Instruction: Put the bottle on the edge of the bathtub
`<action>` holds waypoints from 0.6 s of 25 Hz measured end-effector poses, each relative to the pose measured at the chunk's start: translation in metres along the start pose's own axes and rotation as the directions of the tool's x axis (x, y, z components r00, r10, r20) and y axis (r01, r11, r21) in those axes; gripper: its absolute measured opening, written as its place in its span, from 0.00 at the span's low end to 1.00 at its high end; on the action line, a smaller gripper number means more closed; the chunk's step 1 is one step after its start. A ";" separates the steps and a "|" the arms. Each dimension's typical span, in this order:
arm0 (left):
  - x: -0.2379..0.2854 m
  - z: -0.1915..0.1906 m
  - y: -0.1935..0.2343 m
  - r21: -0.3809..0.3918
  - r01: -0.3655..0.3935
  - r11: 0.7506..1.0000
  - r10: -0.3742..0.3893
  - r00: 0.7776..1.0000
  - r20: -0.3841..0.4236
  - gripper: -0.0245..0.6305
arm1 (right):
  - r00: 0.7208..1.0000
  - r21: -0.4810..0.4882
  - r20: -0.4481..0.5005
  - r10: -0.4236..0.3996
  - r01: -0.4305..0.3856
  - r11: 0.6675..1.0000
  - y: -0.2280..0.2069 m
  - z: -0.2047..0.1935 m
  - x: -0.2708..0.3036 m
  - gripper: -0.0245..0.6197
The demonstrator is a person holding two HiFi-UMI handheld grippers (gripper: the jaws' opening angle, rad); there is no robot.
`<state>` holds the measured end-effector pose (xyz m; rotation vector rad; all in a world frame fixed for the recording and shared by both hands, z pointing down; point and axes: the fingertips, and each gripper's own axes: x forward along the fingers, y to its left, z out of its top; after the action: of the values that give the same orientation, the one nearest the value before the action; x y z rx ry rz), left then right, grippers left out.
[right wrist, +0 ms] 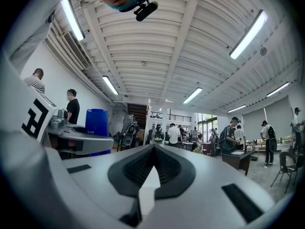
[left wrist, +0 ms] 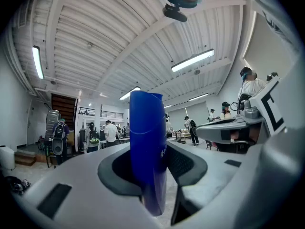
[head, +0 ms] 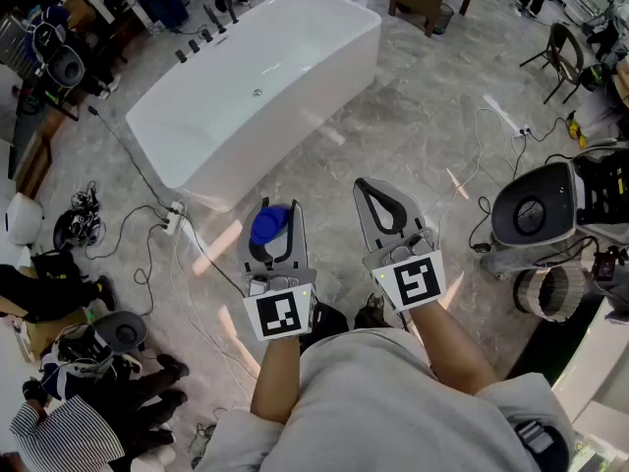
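Note:
A blue bottle (head: 269, 225) stands upright between the jaws of my left gripper (head: 272, 220), which is shut on it. In the left gripper view the bottle (left wrist: 147, 142) fills the middle of the picture, clamped by both dark pads of the left gripper (left wrist: 153, 168). The white bathtub (head: 324, 77) lies on the floor ahead and a little left, apart from the bottle. My right gripper (head: 373, 197) is beside the left one, shut with nothing in it. In the right gripper view its jaws (right wrist: 153, 152) meet at the tips, and the bottle (right wrist: 97, 120) shows at the left.
Black taps (head: 203, 33) stand along the tub's far left rim. Cables and a power strip (head: 173, 218) lie on the marble floor left of the grippers. A grey round machine (head: 534, 210) stands at the right. People (head: 59, 431) crouch at the lower left, and chairs (head: 562, 57) stand at the upper right.

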<state>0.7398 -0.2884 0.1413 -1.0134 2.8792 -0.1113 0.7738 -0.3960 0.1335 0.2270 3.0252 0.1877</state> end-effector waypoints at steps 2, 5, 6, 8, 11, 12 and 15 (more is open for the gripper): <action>-0.002 0.001 -0.002 0.005 0.000 1.000 0.000 1.000 0.004 0.30 | 0.998 0.006 -0.062 0.008 -0.008 1.000 0.003 -0.008 -0.002 0.05; -0.005 0.002 -0.004 0.010 -0.001 1.000 0.000 1.000 0.009 0.30 | 0.998 0.006 -0.069 0.009 -0.008 1.000 0.004 -0.011 -0.003 0.05; -0.005 0.002 -0.004 0.010 -0.002 1.000 0.002 1.000 0.009 0.29 | 0.999 0.001 -0.041 0.010 -0.010 1.000 0.004 -0.007 -0.001 0.05; -0.005 0.004 -0.004 0.010 -0.010 1.000 0.010 1.000 0.008 0.29 | 1.000 0.000 -0.007 0.026 -0.026 1.000 0.003 -0.002 0.003 0.05; -0.005 0.004 0.002 0.013 -0.030 0.999 0.030 1.000 0.004 0.29 | 0.997 0.025 -0.023 0.076 -0.075 0.997 0.011 -0.006 0.011 0.05; -0.007 0.003 0.007 0.013 -0.039 0.999 0.039 0.999 0.003 0.29 | 0.995 0.030 -0.040 0.094 -0.093 0.995 0.018 -0.010 0.014 0.05; -0.023 -0.001 0.030 0.014 -0.089 0.996 0.089 0.996 -0.002 0.29 | 0.986 0.012 -0.008 0.169 -0.169 0.986 0.053 -0.005 0.028 0.05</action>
<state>0.7387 -0.2502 0.1408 -0.8816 2.9165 -0.1262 0.7535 -0.3399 0.1432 0.4860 3.0155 0.1850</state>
